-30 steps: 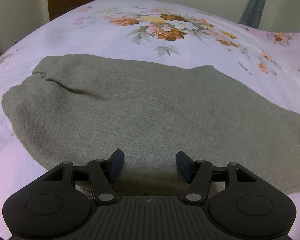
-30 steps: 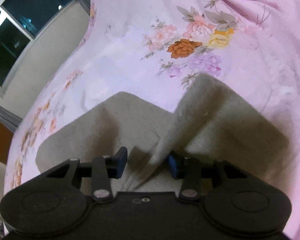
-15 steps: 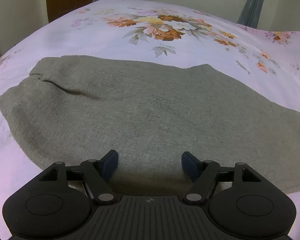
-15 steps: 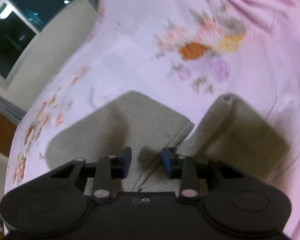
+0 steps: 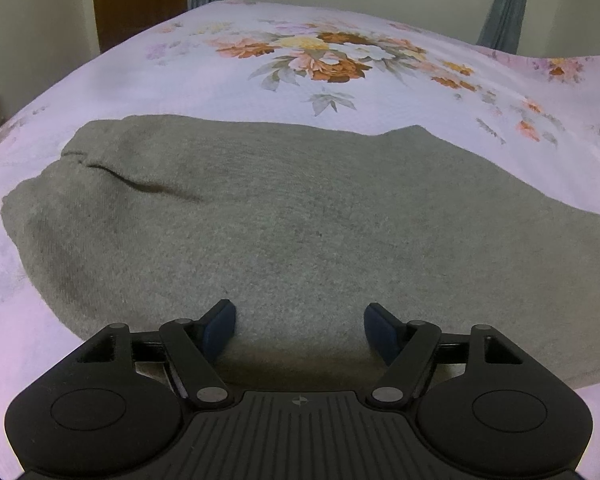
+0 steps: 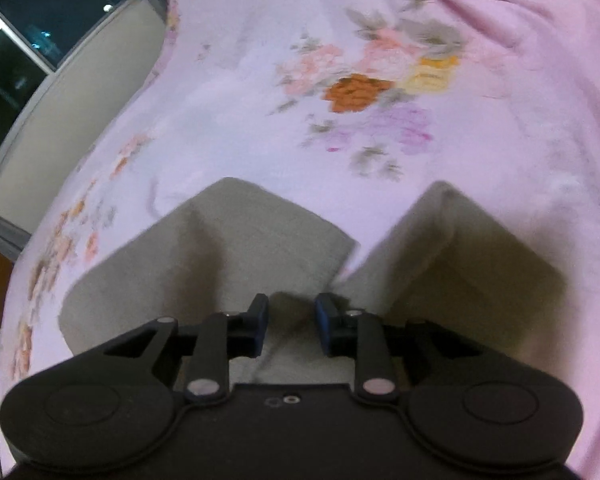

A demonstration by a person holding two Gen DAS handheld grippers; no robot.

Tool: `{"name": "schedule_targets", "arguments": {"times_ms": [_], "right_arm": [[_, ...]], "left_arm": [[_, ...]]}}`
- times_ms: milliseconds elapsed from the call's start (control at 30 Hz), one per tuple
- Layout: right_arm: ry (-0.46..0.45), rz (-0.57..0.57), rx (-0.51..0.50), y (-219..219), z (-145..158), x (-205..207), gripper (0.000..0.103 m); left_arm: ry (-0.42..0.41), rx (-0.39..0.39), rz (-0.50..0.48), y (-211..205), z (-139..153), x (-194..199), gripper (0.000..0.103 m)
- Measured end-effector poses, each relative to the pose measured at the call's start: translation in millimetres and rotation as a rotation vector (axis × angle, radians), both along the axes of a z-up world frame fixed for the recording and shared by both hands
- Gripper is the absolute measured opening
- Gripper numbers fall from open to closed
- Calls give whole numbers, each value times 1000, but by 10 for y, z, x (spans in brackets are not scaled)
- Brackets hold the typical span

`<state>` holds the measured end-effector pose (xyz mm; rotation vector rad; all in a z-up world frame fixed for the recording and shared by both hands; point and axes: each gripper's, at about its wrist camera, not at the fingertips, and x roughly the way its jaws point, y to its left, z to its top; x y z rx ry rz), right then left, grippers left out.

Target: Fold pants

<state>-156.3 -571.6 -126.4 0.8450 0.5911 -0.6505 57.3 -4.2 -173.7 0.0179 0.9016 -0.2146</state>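
Grey pants [image 5: 300, 208] lie spread flat across the floral bedsheet [image 5: 204, 80] in the left wrist view, with a crease near the left end. My left gripper [image 5: 300, 328] hovers over their near edge, open, with only flat cloth under the gap. In the right wrist view the two leg ends [image 6: 220, 248] spread apart in a V. My right gripper [image 6: 291, 320] sits where they meet. Its jaws are closing, and a small hump of grey cloth fills the narrow gap between the blue pads [image 6: 260, 320].
The pink floral sheet [image 6: 380, 140] covers the whole bed. A dark window [image 6: 20, 40] is at the far left of the right wrist view. A brown door [image 5: 136, 0] and grey curtains [image 5: 504, 12] stand behind the bed.
The left jaws have widened over the pants. The right jaws have narrowed, and the raised fold that stood by the right pad has dropped, so the leg ends now lie apart.
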Motion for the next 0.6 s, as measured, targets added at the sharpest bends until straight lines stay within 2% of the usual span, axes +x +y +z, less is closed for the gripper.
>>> {"name": "schedule_targets", "arguments": {"times_ms": [100, 200, 233, 267, 367, 400, 467, 600], "right_arm": [[-24, -8, 37, -43, -53, 3, 30], [-92, -6, 40, -100, -74, 165, 49], [-105, -11, 41, -126, -88, 215, 48], [-115, -15, 47, -155, -119, 271, 45], [-136, 13, 67, -190, -165, 367, 5], [-150, 20, 70, -164, -133, 368, 5], [-197, 65, -4, -28, 113, 359, 5], [-277, 205, -229, 349, 939, 314, 5]], "left_arm": [[4, -7, 10, -38, -4, 10, 83], [2, 4, 10, -78, -11, 6, 85], [1, 5, 11, -81, -10, 3, 85], [3, 5, 10, -80, -8, 2, 85], [4, 8, 7, -81, -5, -2, 85], [4, 9, 6, -84, -5, -1, 85], [4, 8, 7, -87, -4, -2, 85], [5, 8, 2, -79, 0, 8, 86]]}}
